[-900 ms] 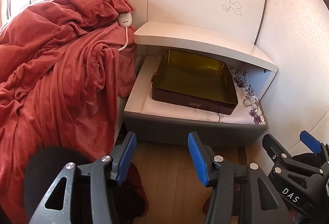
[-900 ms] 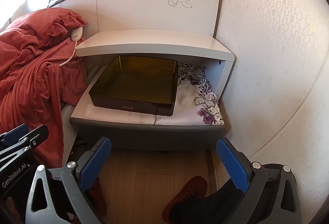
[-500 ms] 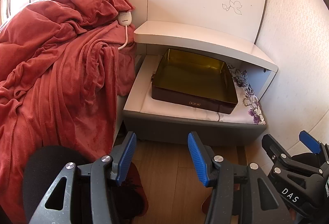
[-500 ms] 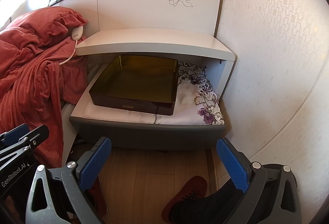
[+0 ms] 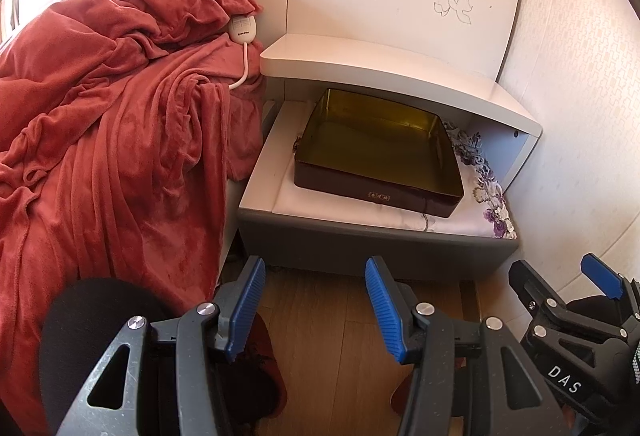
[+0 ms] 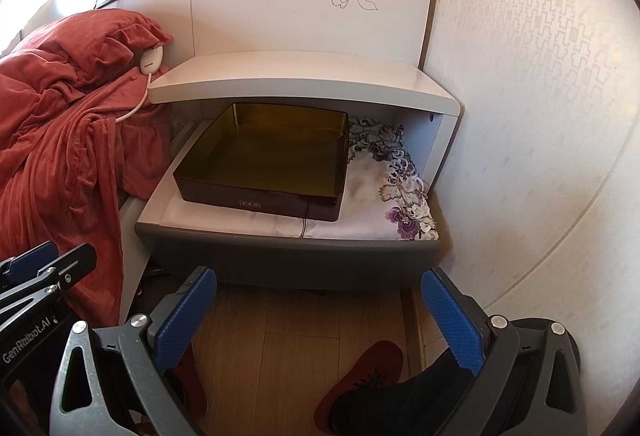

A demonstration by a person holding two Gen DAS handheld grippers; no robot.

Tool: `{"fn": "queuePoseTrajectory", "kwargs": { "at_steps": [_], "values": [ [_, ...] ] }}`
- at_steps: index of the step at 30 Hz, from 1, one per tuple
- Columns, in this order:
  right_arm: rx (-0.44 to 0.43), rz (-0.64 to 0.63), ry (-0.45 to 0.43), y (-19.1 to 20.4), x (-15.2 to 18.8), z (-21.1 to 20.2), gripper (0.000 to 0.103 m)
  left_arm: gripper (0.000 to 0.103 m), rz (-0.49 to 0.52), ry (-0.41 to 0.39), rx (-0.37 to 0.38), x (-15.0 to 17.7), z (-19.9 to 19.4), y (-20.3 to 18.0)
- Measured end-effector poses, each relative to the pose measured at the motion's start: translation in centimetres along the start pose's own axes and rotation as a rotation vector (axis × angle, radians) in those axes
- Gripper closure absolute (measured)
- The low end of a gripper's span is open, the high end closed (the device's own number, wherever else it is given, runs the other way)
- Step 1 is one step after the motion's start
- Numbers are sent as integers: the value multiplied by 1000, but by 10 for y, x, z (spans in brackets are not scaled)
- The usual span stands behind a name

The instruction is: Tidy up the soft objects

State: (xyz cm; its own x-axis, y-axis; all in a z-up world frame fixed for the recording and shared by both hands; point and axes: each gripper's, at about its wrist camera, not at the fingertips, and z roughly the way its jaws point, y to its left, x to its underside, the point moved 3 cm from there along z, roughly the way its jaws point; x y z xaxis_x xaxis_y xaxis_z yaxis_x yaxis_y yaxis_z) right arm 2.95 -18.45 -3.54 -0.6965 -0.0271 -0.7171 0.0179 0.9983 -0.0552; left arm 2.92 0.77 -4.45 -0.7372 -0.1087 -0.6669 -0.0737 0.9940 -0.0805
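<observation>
Red fleece is what you have to deal with: the blanket (image 5: 112,140) lies rumpled and bunched over the bed, one fold hanging down the side just beside the nightstand (image 5: 376,236), and a matching pillow (image 5: 188,4) sits crumpled at the head with a white corded controller (image 5: 242,30) resting against it. Nothing looks folded or straightened, so judge the task as barely begun; all the tidying is left. A patterned cloth (image 6: 400,192) lies flat in the nightstand's open compartment under an empty amber tray (image 6: 264,160), and it already seems in place.

Your left gripper (image 5: 316,310) is angled down toward the floor in front of the nightstand, jaws parted partway with nothing between them. Your right gripper (image 6: 320,316) tilts down much the same, spread to its widest and also empty. Both hang above the wooden floor (image 6: 280,336), well apart from the blanket, which sits off to your left. A slipper (image 6: 360,376) and a dark trouser leg show below the right gripper.
</observation>
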Motion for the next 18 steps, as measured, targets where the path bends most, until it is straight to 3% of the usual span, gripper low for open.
{"fn": "queuePoseTrajectory", "kwargs": {
  "at_steps": [11, 15, 18],
  "values": [
    [-33, -38, 32, 2, 0, 15, 0, 50, 8, 66, 22, 5, 19, -3],
    [-96, -58, 71, 4, 1, 34, 0, 50, -29, 134, 140, 6, 34, 1],
    [-166, -78, 159, 7, 5, 54, 0, 50, -67, 200, 197, 5, 51, 4]
  ]
}}
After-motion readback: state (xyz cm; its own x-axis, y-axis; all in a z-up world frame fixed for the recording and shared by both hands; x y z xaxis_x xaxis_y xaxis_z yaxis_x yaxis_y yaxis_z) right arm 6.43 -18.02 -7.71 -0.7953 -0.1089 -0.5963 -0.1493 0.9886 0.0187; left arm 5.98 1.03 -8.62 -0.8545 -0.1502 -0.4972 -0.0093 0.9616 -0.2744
